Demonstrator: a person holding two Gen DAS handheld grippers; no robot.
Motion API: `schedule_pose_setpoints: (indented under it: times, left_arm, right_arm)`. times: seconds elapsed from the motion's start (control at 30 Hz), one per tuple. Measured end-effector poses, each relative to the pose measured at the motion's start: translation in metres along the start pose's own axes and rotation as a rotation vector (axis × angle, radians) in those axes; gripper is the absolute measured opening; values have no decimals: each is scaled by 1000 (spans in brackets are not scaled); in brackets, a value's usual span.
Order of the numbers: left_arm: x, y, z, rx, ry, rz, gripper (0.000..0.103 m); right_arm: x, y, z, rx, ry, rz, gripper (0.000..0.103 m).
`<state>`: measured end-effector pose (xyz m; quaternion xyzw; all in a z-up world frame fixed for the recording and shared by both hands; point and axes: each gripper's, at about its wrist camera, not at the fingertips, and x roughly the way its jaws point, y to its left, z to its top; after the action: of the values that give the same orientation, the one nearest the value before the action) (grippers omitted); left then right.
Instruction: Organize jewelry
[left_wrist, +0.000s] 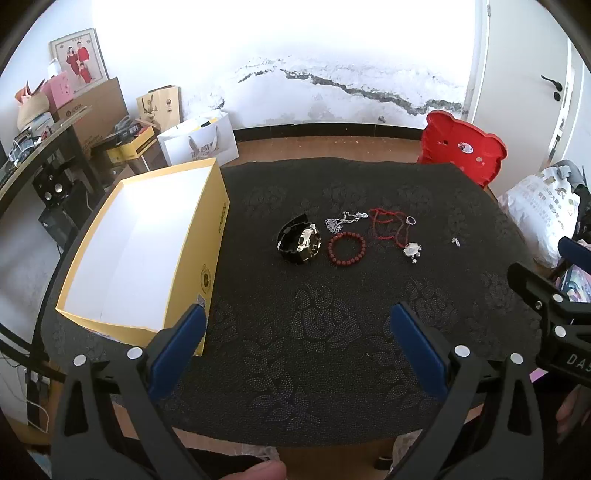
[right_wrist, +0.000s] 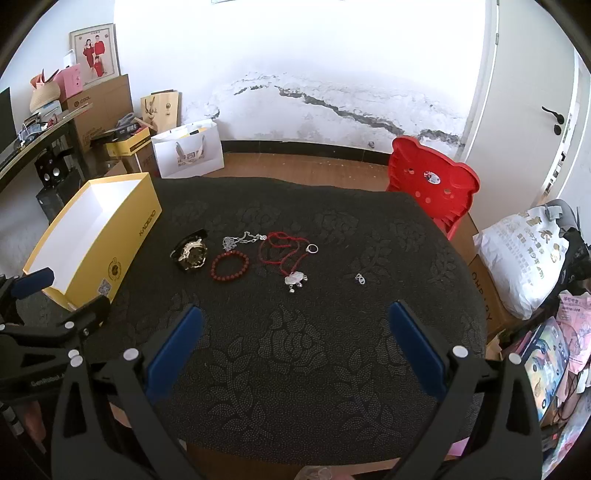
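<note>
On the black patterned cloth (left_wrist: 332, 332) lie a black and gold watch (left_wrist: 301, 242), a silver chain (left_wrist: 341, 221), a red bead bracelet (left_wrist: 346, 249), a red cord necklace with a silver pendant (left_wrist: 412, 251), a silver ring (left_wrist: 411, 220) and a small silver piece (left_wrist: 455, 241). An open yellow box (left_wrist: 218, 236) with a white inside stands at the left. My left gripper (left_wrist: 299, 332) is open and empty, short of the jewelry. My right gripper (right_wrist: 295, 332) is open and empty too. In the right wrist view I see the watch (right_wrist: 190, 254), bracelet (right_wrist: 229, 266), pendant (right_wrist: 294, 279), ring (right_wrist: 312, 248) and box (right_wrist: 136, 229).
A red plastic chair (left_wrist: 461, 147) stands behind the table at the right. Bags and boxes (right_wrist: 524, 258) pile up at the right. A desk (left_wrist: 40, 155), cardboard boxes and a white paper bag (left_wrist: 199, 142) stand at the left by the wall.
</note>
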<state>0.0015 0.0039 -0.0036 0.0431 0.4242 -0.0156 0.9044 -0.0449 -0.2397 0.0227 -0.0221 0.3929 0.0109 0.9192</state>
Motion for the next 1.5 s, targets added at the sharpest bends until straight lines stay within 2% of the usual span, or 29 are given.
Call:
schedule_pose_setpoints:
  times: [1.5]
  left_arm:
    - [8, 6, -5, 8, 21, 7, 97]
  right_arm:
    - [-1, 3, 0, -9, -2, 6, 97]
